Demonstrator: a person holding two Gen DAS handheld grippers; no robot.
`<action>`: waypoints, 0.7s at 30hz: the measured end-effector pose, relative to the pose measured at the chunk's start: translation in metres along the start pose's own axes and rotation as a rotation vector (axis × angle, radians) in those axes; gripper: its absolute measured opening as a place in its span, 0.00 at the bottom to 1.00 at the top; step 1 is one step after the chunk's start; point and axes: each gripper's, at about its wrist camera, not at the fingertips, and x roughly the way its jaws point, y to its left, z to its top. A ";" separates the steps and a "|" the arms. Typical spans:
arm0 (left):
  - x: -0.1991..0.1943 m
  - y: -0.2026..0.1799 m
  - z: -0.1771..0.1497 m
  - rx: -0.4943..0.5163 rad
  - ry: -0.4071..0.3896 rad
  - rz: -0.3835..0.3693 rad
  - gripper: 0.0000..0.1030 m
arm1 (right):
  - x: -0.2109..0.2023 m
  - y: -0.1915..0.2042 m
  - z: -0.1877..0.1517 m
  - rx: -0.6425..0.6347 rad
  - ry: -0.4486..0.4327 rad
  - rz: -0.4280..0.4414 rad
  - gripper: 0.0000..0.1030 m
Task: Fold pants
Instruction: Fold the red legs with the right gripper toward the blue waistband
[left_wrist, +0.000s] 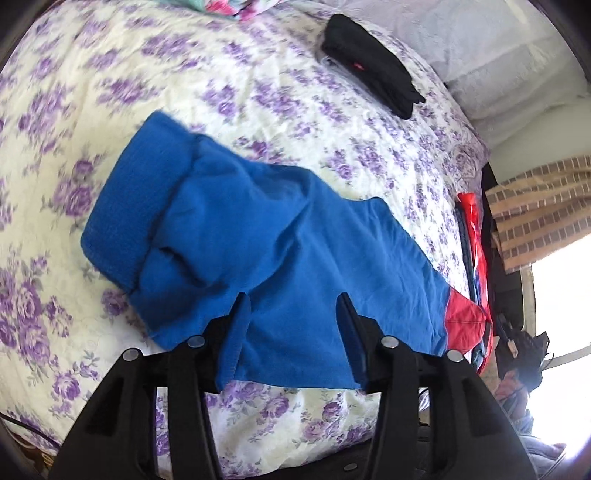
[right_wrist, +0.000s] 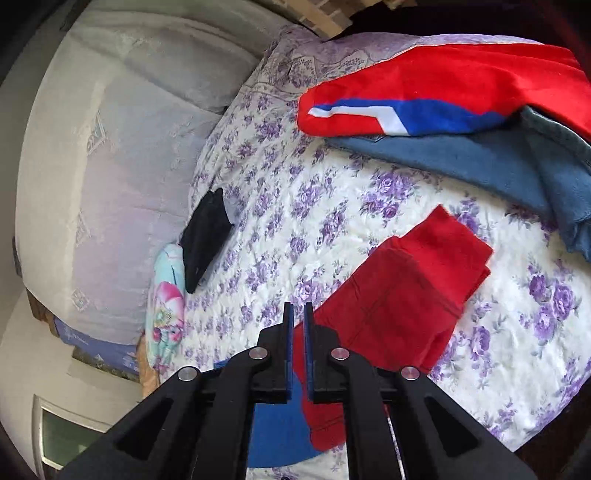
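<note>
The soft blue-and-red knit pants (left_wrist: 266, 236) lie on the bed's white quilt with purple flowers (left_wrist: 258, 96), partly doubled over, with a thick rolled blue end (left_wrist: 122, 206) at one side and the red part (right_wrist: 402, 295) at the other. The cloth looks light, limp and easily creased, so it will probably sag and slide unless taken at an edge or corner, with both layers pinched together.

The left gripper (left_wrist: 293, 310) stands wide open over the blue cloth; a flap of blue edge drapes against its left finger, but the jaws are not closed on anything. The right gripper (right_wrist: 298, 314) has its jaws nearly together, a narrow gap showing. Red cloth lies just beside and under it, yet whether any fabric is pinched I cannot tell.

Farther off on the bed sit a folded black garment (left_wrist: 369, 62), a red, blue and white garment (right_wrist: 424, 99) on grey-blue clothing (right_wrist: 480, 162), and pale pillows (right_wrist: 122, 155).
</note>
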 end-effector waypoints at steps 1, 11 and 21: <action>-0.001 0.000 0.000 0.003 -0.004 0.011 0.50 | 0.000 -0.005 -0.002 0.002 -0.003 -0.031 0.06; -0.014 0.016 -0.007 -0.073 -0.056 0.025 0.55 | 0.015 -0.006 -0.006 -0.023 0.037 0.015 0.06; 0.006 0.015 0.002 -0.022 -0.064 0.190 0.50 | 0.039 -0.023 -0.009 -0.031 0.087 -0.117 0.06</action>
